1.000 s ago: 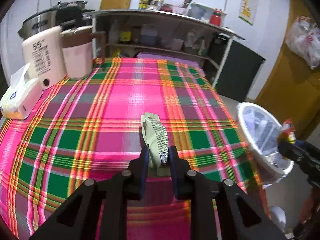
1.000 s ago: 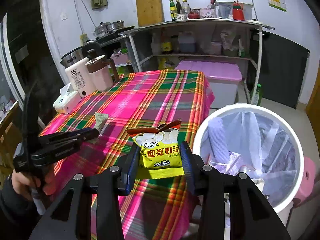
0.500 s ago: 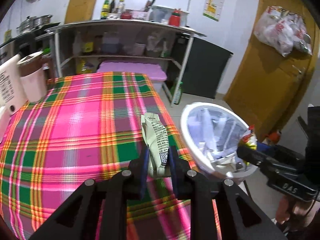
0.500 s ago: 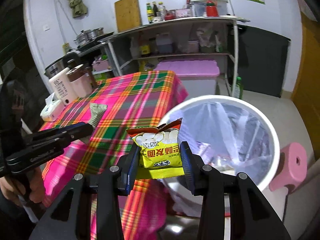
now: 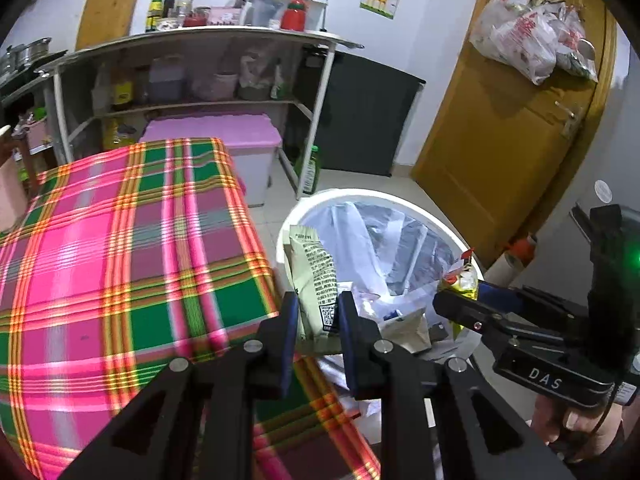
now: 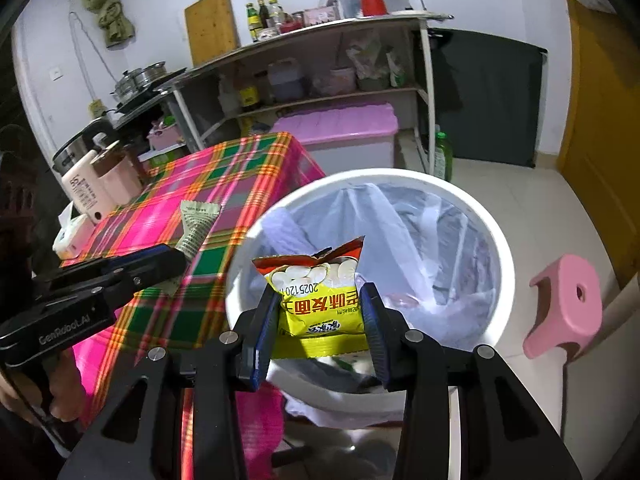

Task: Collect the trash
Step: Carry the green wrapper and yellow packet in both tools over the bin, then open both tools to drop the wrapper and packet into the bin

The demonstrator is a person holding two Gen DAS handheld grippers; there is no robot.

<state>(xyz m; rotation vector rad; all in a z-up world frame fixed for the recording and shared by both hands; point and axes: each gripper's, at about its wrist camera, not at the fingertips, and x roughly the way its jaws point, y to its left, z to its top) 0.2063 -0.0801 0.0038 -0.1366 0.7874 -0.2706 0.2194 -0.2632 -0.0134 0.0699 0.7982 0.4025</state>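
Note:
My left gripper (image 5: 318, 316) is shut on a pale green snack wrapper (image 5: 314, 276), held at the table's right edge beside the white trash bin (image 5: 424, 212). My right gripper (image 6: 320, 320) is shut on a yellow snack packet (image 6: 320, 292) and holds it over the near rim of the bin (image 6: 472, 200), which is lined with a clear bag and holds some trash. The left gripper and green wrapper (image 6: 196, 228) show at left in the right wrist view. The right gripper with the yellow packet (image 5: 460, 280) shows over the bin in the left wrist view.
The table has a pink and green plaid cloth (image 5: 120, 248). A kettle and pink jug (image 6: 100, 176) and a tissue pack (image 6: 74, 232) stand at its far side. A pink stool (image 6: 568, 304) is right of the bin. A shelf unit (image 5: 200, 80) and a wooden door (image 5: 500, 140) stand behind.
Both grippers have swung right, from over the table toward the bin. The yellow packet now hangs over the bin; the green wrapper has reached the table's edge beside the bin.

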